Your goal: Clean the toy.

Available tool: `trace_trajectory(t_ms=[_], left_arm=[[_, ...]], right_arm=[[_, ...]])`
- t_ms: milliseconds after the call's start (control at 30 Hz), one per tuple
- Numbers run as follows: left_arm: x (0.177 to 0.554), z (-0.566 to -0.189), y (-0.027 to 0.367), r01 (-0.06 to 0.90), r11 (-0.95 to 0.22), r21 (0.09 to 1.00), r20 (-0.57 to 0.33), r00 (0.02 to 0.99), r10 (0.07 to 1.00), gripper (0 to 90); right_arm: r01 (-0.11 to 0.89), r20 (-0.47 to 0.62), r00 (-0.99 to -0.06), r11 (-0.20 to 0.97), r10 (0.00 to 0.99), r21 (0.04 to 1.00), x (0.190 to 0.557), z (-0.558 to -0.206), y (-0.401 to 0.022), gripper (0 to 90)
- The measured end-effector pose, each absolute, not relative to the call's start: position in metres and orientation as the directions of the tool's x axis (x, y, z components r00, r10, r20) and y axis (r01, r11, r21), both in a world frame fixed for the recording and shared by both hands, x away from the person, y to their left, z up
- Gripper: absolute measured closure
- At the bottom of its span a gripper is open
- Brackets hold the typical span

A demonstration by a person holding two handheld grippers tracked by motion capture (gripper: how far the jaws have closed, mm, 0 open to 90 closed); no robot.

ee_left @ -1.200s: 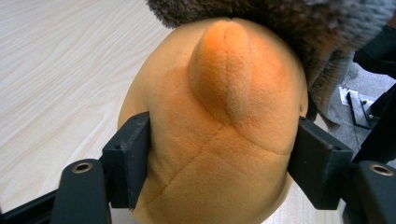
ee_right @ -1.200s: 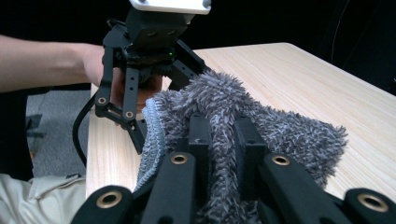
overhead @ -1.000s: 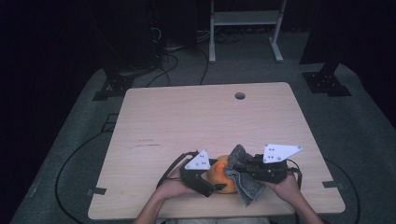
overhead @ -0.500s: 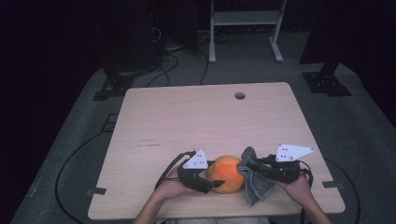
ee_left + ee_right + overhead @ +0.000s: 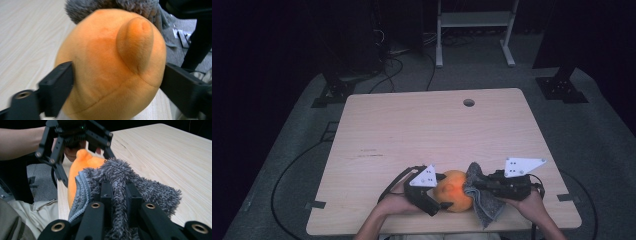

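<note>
Pale wooden table (image 5: 412, 130); orange plush ball (image 5: 454, 191) resting near its front edge

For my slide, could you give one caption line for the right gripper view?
Right tool clamps a grey fluffy cloth against an orange plush toy on the wooden table.

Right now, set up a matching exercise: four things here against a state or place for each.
Things:
1. orange plush toy
2. grey fluffy cloth
3. left gripper
4. cable hole

States or places:
A. pinched in the shut right gripper
B. near the table's far edge
C. jaws either side of the toy
D. between the two grippers

Pairs: 1-D, 2-A, 3-C, 4-B
</note>
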State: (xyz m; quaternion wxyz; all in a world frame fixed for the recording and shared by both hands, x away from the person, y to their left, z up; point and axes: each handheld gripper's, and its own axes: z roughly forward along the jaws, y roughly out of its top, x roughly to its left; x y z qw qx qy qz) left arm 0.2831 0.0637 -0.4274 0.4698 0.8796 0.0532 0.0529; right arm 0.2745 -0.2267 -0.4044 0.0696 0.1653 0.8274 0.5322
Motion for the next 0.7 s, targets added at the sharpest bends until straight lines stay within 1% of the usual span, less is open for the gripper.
trace_trajectory(t_ms=[67, 167, 233, 267, 333, 467, 600, 700], left_arm=[[0.280, -0.428, 0.062, 0.012, -0.560, 0.828, 0.066, 0.991, 0.119, 21.0], [0.271, -0.429, 0.059, -0.061, -0.579, 0.813, 0.131, 0.988, 0.081, 23.3], [0.268, -0.430, 0.059, -0.077, -0.593, 0.802, 0.150, 0.986, 0.076, 24.5], [0.268, -0.430, 0.061, -0.065, -0.590, 0.805, 0.141, 0.986, 0.084, 25.0], [0.269, -0.431, 0.065, -0.050, -0.582, 0.812, 0.126, 0.988, 0.091, 26.4], [0.270, -0.432, 0.065, -0.044, -0.577, 0.816, 0.119, 0.989, 0.093, 26.7], [0.273, -0.432, 0.064, -0.030, -0.564, 0.826, 0.109, 0.988, 0.106, 25.1], [0.277, -0.432, 0.065, 0.001, -0.552, 0.834, 0.079, 0.989, 0.122, 25.0]], right_arm=[[0.179, 0.047, -0.944, 0.385, 0.327, 0.906, 0.271, -0.400, -0.220, 79.2], [0.131, 0.019, -0.959, 0.382, 0.284, 0.915, 0.267, -0.392, -0.203, 79.3], [0.106, -0.008, -0.965, 0.416, 0.262, 0.903, 0.267, -0.388, -0.192, 79.3], [0.099, -0.016, -0.967, 0.428, 0.256, 0.898, 0.268, -0.389, -0.189, 79.4], [0.117, 0.007, -0.967, 0.420, 0.256, 0.900, 0.273, -0.391, -0.189, 79.4], [0.169, 0.049, -0.955, 0.400, 0.292, 0.901, 0.279, -0.398, -0.204, 79.4], [0.212, 0.080, -0.937, 0.373, 0.341, 0.903, 0.280, -0.408, -0.224, 79.3], [0.239, 0.094, -0.924, 0.365, 0.371, 0.900, 0.277, -0.415, -0.238, 79.3]])
